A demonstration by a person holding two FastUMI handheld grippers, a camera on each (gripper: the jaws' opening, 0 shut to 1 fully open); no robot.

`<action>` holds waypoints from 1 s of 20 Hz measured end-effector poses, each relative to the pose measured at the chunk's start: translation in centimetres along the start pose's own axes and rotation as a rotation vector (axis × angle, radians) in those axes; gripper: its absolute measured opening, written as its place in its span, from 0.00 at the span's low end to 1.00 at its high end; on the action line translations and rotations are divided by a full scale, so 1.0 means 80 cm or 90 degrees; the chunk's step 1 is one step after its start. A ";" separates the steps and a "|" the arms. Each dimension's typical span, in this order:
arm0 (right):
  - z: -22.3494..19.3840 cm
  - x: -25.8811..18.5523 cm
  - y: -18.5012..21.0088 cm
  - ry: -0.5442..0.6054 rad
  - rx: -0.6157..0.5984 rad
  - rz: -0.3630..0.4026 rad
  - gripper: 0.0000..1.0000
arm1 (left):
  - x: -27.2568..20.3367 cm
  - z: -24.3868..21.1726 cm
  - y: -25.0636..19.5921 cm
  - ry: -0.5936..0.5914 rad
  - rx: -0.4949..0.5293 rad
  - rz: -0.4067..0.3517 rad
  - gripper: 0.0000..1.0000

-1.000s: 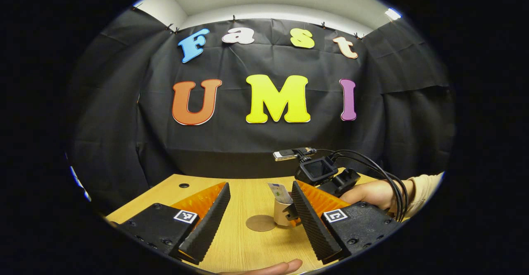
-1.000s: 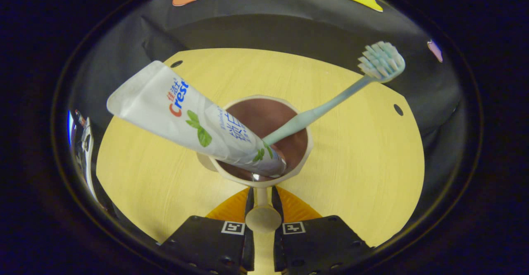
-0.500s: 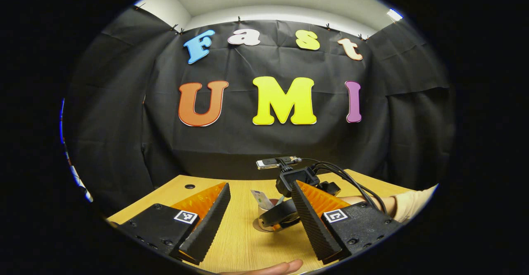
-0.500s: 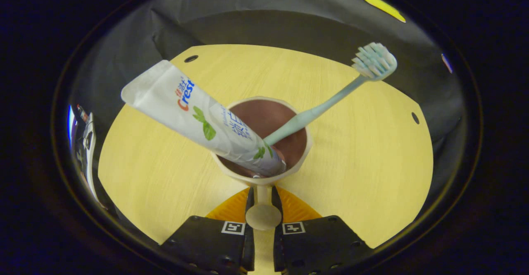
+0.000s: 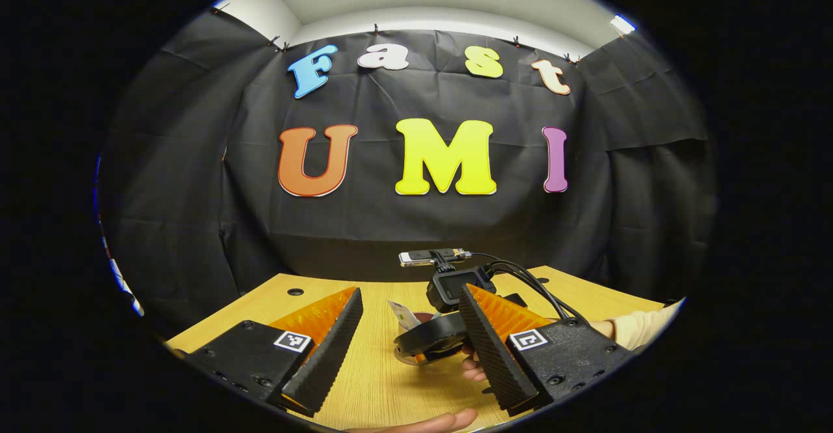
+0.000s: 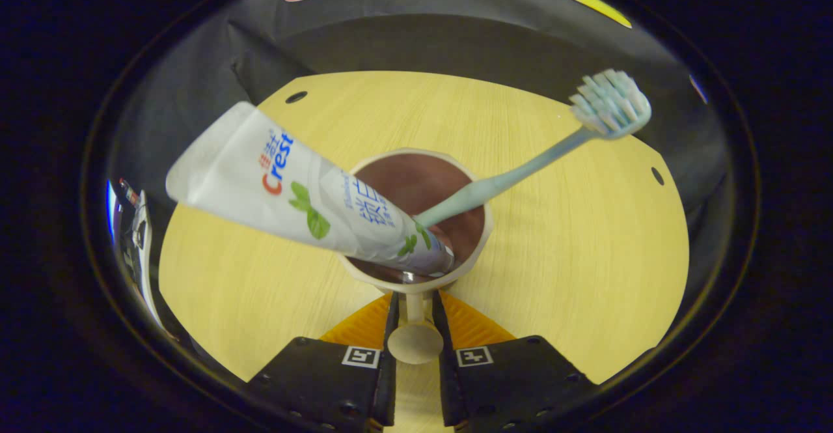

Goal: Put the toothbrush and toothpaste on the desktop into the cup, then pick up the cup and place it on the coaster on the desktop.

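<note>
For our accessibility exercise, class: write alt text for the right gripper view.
The right gripper grips the handle of a beige cup seen from above over a wooden desktop. A toothpaste tube leans out to the left, a toothbrush to the upper right.

We see a pale wooden desk with small round holes near its far edge. On it we see the cup.
</note>
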State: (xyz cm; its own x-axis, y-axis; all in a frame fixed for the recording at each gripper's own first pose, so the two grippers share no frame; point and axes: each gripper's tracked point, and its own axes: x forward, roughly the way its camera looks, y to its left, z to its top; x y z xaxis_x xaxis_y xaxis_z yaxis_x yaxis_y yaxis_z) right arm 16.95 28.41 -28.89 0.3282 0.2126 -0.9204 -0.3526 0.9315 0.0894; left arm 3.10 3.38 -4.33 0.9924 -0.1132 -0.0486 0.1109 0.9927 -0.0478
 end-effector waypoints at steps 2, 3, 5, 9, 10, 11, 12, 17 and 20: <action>-0.001 -0.008 0.001 -0.011 0.007 0.014 0.44 | 0.001 -0.001 0.001 0.001 0.000 0.004 0.95; -0.003 -0.015 -0.003 -0.015 0.003 0.010 0.58 | 0.001 -0.002 0.000 0.002 -0.001 0.004 0.95; -0.003 -0.023 -0.010 -0.030 -0.011 -0.002 0.89 | 0.002 -0.003 -0.001 0.003 0.000 0.005 0.95; -0.002 -0.047 -0.023 -0.066 -0.001 -0.001 0.97 | 0.003 -0.004 -0.009 0.007 0.002 0.003 0.95; -0.002 -0.054 -0.031 -0.077 0.001 -0.008 0.97 | 0.001 0.000 -0.010 -0.001 0.002 0.002 0.95; -0.003 -0.062 -0.039 -0.093 0.004 -0.012 0.97 | 0.001 -0.001 -0.012 0.000 0.004 0.002 0.95; -0.002 -0.068 -0.047 -0.109 0.011 -0.010 0.95 | 0.000 0.001 -0.013 -0.002 0.005 0.003 0.95; -0.014 -0.104 -0.082 -0.147 0.044 -0.010 0.99 | -0.004 0.005 -0.019 -0.007 0.010 0.000 0.94; -0.011 -0.145 -0.123 -0.227 0.033 -0.053 0.98 | -0.002 0.004 -0.023 -0.006 0.010 -0.001 0.94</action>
State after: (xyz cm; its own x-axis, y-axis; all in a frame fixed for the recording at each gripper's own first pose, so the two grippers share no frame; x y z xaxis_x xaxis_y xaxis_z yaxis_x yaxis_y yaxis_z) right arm 15.83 16.52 -19.42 0.6416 0.2160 -0.7360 -0.2698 0.9618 0.0470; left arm 2.73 1.62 -3.91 0.9927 -0.1142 -0.0398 0.1130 0.9931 -0.0321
